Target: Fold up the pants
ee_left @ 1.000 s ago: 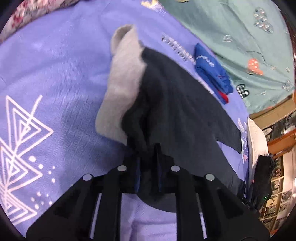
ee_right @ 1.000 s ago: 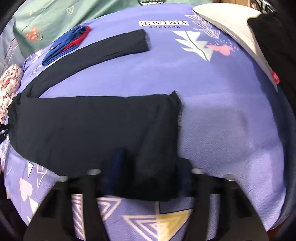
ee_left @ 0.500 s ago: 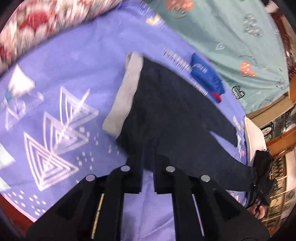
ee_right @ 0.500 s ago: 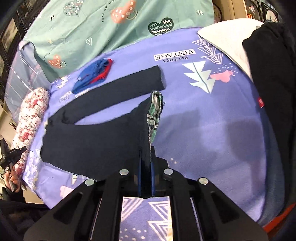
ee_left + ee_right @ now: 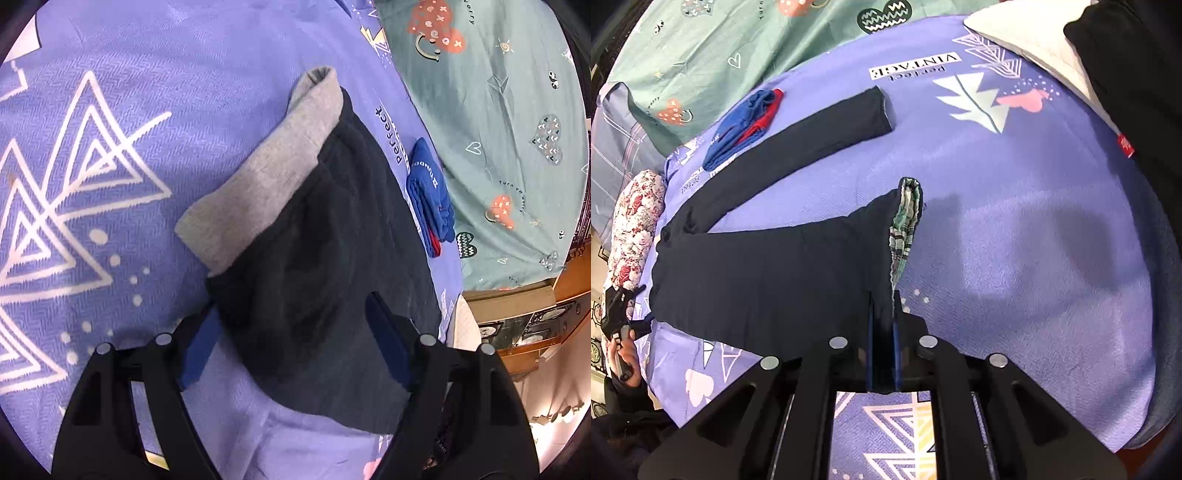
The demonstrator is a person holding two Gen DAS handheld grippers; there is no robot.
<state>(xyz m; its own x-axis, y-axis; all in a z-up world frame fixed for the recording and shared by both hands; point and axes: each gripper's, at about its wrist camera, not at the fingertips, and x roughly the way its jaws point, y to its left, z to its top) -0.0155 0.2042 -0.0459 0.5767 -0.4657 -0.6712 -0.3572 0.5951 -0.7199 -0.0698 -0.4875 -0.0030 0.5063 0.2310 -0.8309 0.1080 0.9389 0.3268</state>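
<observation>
Dark navy pants (image 5: 768, 273) lie spread on a purple printed bedspread (image 5: 1015, 229). In the right wrist view one leg reaches to the far left and the near leg's hem shows a plaid lining (image 5: 903, 229). My right gripper (image 5: 882, 332) is shut on that near hem and lifts it. In the left wrist view the waist end of the pants (image 5: 325, 266) shows a grey lining (image 5: 266, 184) folded out. My left gripper (image 5: 295, 328) is open, its blue-padded fingers (image 5: 201, 343) on either side of the waist cloth.
A folded blue and red garment (image 5: 746, 125) lies beyond the pants; it also shows in the left wrist view (image 5: 430, 195). A green patterned sheet (image 5: 498, 129) lies behind. A white pillow (image 5: 1034, 40) with a black garment (image 5: 1137, 92) is at right. A floral cushion (image 5: 635, 221) is at left.
My left gripper has opened and let go of the waist, which now lies on the bed. My right gripper stays shut on the leg hem, held raised.
</observation>
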